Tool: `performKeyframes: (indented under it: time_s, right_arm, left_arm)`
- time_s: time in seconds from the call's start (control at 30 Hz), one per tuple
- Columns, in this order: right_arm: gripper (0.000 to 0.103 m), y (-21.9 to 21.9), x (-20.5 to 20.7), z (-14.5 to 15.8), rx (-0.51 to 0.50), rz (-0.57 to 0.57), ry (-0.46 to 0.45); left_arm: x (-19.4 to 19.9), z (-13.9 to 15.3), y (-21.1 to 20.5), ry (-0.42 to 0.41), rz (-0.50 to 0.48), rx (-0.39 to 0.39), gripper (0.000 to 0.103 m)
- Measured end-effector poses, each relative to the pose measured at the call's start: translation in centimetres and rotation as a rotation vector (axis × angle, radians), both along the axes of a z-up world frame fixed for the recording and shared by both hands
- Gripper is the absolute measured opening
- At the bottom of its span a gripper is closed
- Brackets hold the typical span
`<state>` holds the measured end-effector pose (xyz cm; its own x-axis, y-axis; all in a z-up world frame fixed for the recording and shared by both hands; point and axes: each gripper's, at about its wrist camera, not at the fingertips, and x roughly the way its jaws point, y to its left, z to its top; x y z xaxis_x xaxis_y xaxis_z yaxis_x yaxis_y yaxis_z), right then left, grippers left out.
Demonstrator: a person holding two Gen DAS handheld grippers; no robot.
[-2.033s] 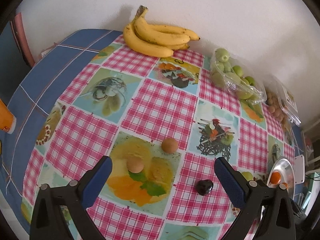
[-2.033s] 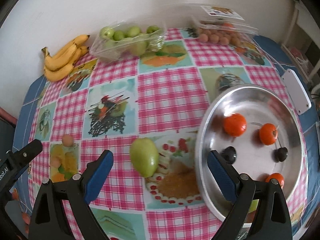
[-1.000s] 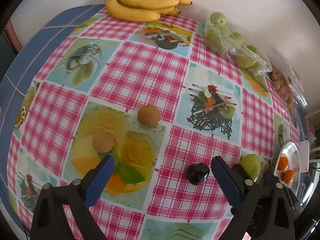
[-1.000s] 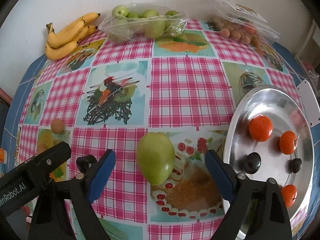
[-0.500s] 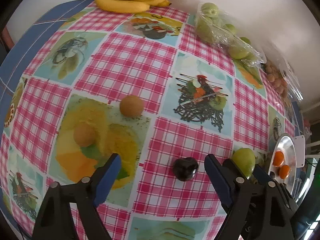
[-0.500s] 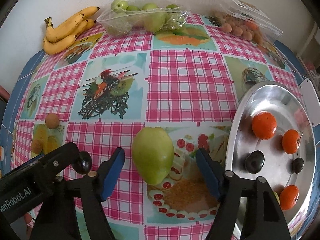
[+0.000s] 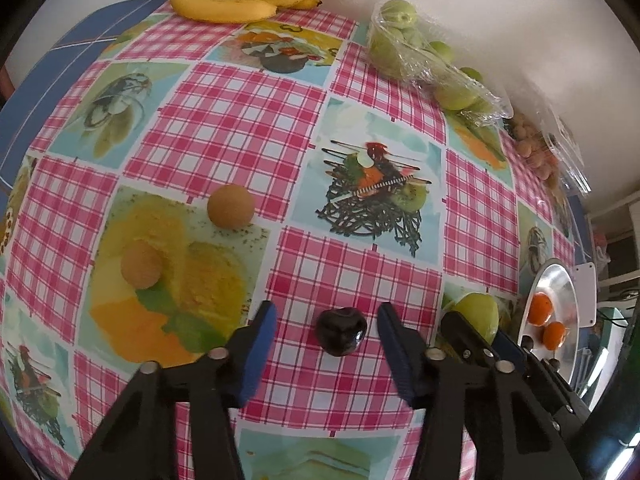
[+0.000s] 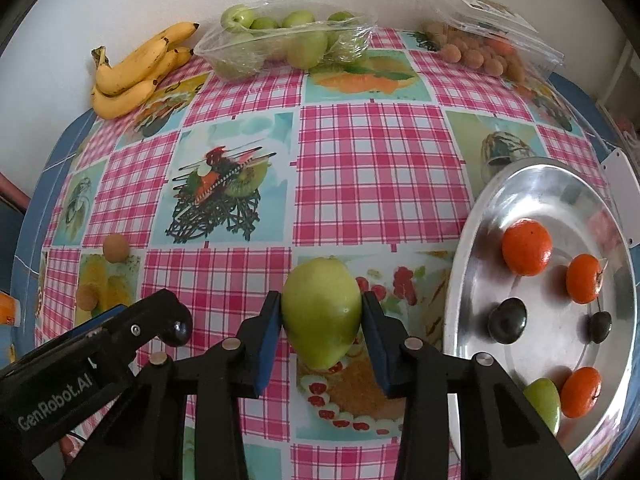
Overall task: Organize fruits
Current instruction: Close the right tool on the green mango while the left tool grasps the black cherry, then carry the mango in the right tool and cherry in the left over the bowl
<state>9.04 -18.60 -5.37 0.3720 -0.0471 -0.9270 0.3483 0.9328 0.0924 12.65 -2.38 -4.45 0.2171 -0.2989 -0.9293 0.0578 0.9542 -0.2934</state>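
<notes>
Steel tray (image 8: 520,208) sits at my right, round and shiny: three orange mandarins (image 8: 527,246), two dark plums (image 8: 507,320) and a small green fruit (image 8: 542,400) at its near rim. Along the far wall lies a clear plastic punnet of green fruits (image 8: 288,46), and right of it a crinkled clear bag of small brown fruits (image 8: 480,54). Loose yellow bananas (image 8: 136,68) lie at the far left.

The middle of the checked tablecloth (image 8: 380,176) is bare, smooth and glossy, pink gingham squares mixed with fruit prints. Its blue border (image 7: 52,80) curves off on the far left; a white plate-like piece (image 8: 622,184) lies past the tray's far right rim.

My right gripper (image 8: 322,320) is closing, blue pads touching both sides of the big green pear-shaped fruit (image 8: 322,314), which lies on the cloth just left of the tray. My left gripper (image 7: 326,334) is closing too, narrowed around the glossy dark plum (image 7: 341,330), but there is cloth visible on each side, so no contact. Two round, matte tan fruits (image 7: 231,211) lie on the cloth to the far left of it, apart from each other.
</notes>
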Motion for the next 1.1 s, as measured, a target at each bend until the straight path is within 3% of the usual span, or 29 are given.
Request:
performKeyframes:
  time_s: [0.33,0.53,1.1]
  right_arm:
    - [0.041,-0.5,-0.5,1.4,-0.001,-0.007,-0.022]
    - [0.041,-0.7,-0.8,2.4,-0.002,-0.018,-0.047]
    - [0.041,-1.4,-2.7,7.6,-0.023,-0.051,-0.168]
  left_arm:
    - [-0.3,0.0,-0.5,0.000,-0.033,-0.017,0.029]
    - [-0.3,0.6,-0.5,-0.020,-0.032,-0.035,0.028]
    - [-1.6,6.7,-0.5,-0.171,-0.031,-0.115,0.028]
